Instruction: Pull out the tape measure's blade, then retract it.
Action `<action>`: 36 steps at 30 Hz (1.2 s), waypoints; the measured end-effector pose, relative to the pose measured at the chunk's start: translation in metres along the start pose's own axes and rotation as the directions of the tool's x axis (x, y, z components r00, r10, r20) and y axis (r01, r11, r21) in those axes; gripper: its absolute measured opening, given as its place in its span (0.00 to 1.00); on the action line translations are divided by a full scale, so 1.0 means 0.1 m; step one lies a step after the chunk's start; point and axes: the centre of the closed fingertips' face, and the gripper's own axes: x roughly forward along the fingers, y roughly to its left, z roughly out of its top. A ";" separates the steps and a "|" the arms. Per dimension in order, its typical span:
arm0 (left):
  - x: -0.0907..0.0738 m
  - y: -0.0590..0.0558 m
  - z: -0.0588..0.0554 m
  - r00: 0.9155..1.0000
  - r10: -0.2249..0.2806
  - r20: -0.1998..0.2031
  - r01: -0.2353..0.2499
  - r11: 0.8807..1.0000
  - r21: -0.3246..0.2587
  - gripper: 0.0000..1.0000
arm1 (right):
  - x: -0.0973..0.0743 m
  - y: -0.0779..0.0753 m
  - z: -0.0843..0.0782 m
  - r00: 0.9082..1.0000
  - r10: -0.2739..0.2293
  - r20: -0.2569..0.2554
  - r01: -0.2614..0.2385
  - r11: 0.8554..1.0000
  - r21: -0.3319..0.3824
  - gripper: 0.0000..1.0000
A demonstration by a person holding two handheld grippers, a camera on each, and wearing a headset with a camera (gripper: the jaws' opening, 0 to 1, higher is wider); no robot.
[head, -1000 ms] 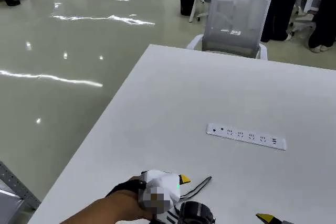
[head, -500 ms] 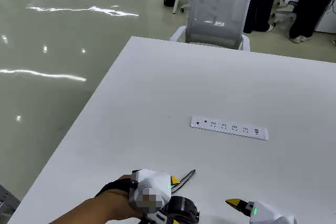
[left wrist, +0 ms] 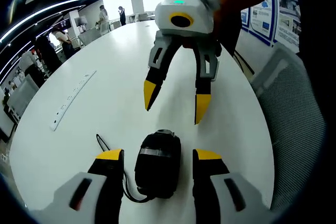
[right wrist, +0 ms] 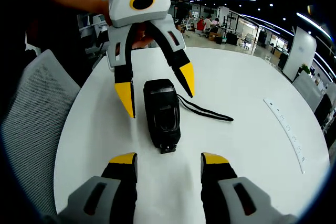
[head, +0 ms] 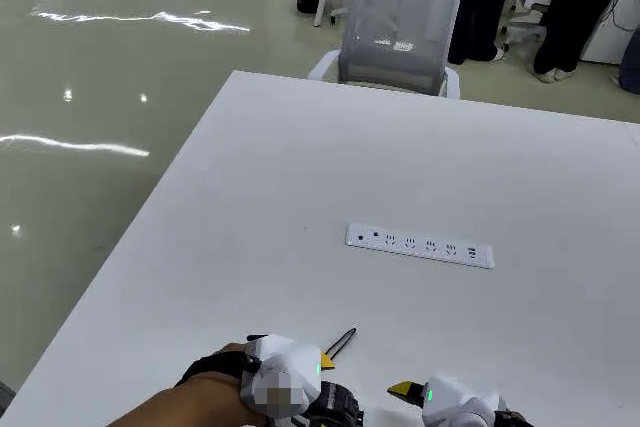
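"Has the blade come out at all?"

"Not that I can see, though the hook end is hard to make out. The one tape measure [right wrist: 161,111] lies flat on the bench [head: 300,167], so I'd say pulling and retracting are both left."

"And the grippers?"

"Two. The left hand-held gripper [left wrist: 158,156] straddles the tape measure, jaws apart. The right hand-held gripper [right wrist: 169,158] faces it, jaws apart too, empty."

"Anything else?"

"One power strip [head: 420,246] beyond the tape measure, and one chair [head: 400,17] farther off."

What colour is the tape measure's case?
The tape measure is black; the right gripper view shows it best.
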 end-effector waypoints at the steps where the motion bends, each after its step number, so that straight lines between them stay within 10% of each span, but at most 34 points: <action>1: 0.01 0.00 0.00 1.000 -0.002 -0.004 0.002 1.000 0.001 0.49 | 0.02 0.00 0.00 1.000 0.000 -0.003 0.000 1.000 0.001 0.47; 36: 0.00 -0.11 0.07 0.995 -0.055 -0.084 0.061 0.996 0.068 0.32 | 0.34 0.07 0.02 0.989 0.093 -0.119 -0.107 0.987 -0.122 0.19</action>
